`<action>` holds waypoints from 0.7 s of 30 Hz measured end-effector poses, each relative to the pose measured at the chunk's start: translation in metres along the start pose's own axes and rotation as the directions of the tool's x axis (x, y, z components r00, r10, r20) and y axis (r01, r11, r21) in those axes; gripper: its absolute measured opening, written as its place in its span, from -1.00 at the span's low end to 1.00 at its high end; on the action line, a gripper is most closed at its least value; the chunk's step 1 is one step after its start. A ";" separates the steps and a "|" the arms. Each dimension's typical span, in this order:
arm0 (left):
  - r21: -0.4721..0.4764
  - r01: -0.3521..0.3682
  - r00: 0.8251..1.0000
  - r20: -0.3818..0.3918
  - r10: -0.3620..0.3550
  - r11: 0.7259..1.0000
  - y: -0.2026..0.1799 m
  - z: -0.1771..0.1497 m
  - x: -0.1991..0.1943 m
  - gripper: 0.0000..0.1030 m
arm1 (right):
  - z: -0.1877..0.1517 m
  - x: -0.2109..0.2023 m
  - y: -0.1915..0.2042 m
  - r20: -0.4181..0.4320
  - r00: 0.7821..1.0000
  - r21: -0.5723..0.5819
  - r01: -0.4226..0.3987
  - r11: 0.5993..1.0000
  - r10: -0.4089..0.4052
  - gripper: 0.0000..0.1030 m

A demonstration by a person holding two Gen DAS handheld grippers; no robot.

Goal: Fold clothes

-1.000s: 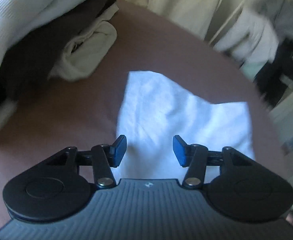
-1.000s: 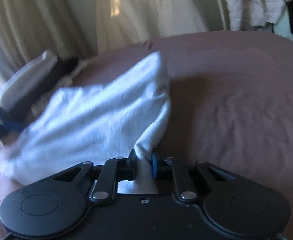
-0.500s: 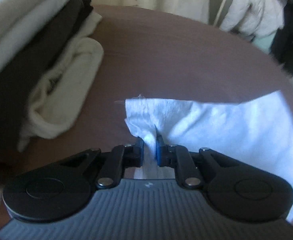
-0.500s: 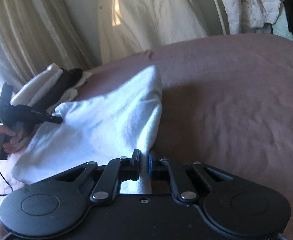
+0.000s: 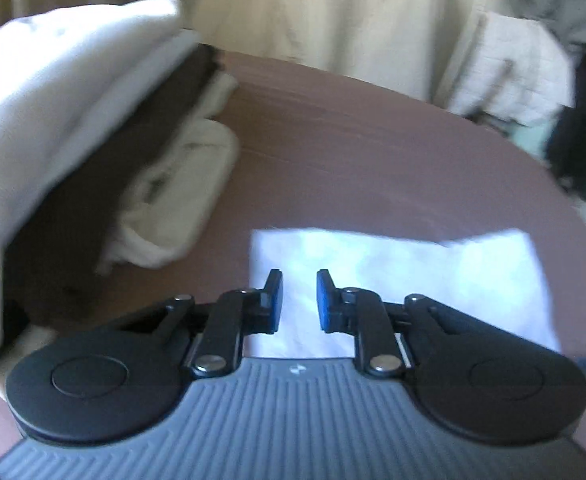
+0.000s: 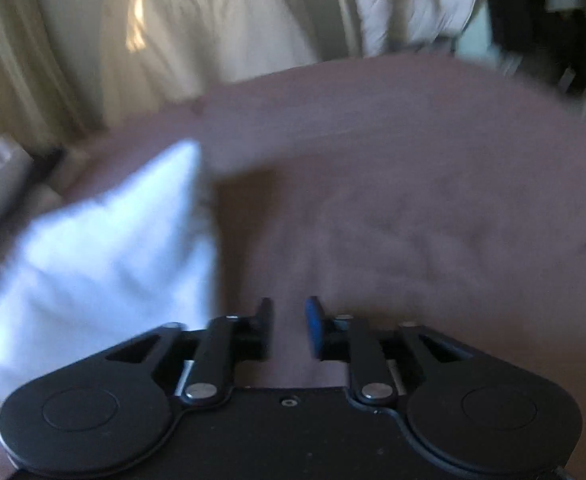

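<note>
A white cloth lies folded flat on the brown bed cover. My left gripper is open and empty, just above the cloth's near left part. In the right wrist view the same white cloth lies to the left. My right gripper is open and empty, over bare brown cover just right of the cloth's edge. Both views are motion-blurred.
A stack of folded clothes, white, dark and cream, lies on the bed at the left and shows faintly in the right wrist view. Cream curtains and hanging garments stand behind the bed.
Both grippers have opened and let go of the white cloth. The cloth now lies flat on the bed. My right gripper has shifted right, off the cloth.
</note>
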State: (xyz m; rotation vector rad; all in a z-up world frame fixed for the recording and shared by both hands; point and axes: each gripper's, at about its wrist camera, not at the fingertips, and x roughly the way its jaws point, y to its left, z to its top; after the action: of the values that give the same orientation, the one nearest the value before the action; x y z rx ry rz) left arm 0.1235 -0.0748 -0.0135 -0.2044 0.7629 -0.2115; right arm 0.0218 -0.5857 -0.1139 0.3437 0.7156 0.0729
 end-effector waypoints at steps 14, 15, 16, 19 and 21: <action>0.107 0.042 0.975 -0.220 -0.018 0.993 -0.020 -0.057 0.024 -0.19 | 0.054 0.086 0.026 -0.021 0.996 -0.203 -0.088 0.975 0.086 -0.70; 0.099 0.036 0.976 -0.219 -0.014 0.994 -0.020 -0.058 0.023 -0.19 | 0.055 0.084 0.020 -0.026 0.996 -0.172 -0.090 0.981 0.087 -0.66; 0.094 0.029 0.976 -0.216 -0.008 0.995 -0.020 -0.057 0.023 -0.19 | 0.057 0.082 0.013 -0.030 0.996 -0.141 -0.092 0.986 0.089 -0.66; 0.178 0.034 0.985 -0.174 -0.002 0.984 -0.037 -0.064 0.005 0.07 | 0.061 0.076 -0.006 -0.042 0.995 -0.047 -0.096 0.994 0.094 -0.33; 0.258 0.069 0.988 -0.151 -0.030 0.964 -0.051 -0.071 -0.005 0.24 | 0.061 0.070 -0.018 -0.049 0.992 0.021 -0.114 0.993 0.115 0.17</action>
State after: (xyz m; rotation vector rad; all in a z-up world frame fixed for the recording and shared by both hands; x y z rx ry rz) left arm 0.0642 -0.1302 -0.0474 0.0447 0.8663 -0.3761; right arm 0.1139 -0.6075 -0.1216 0.4010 0.7461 0.1843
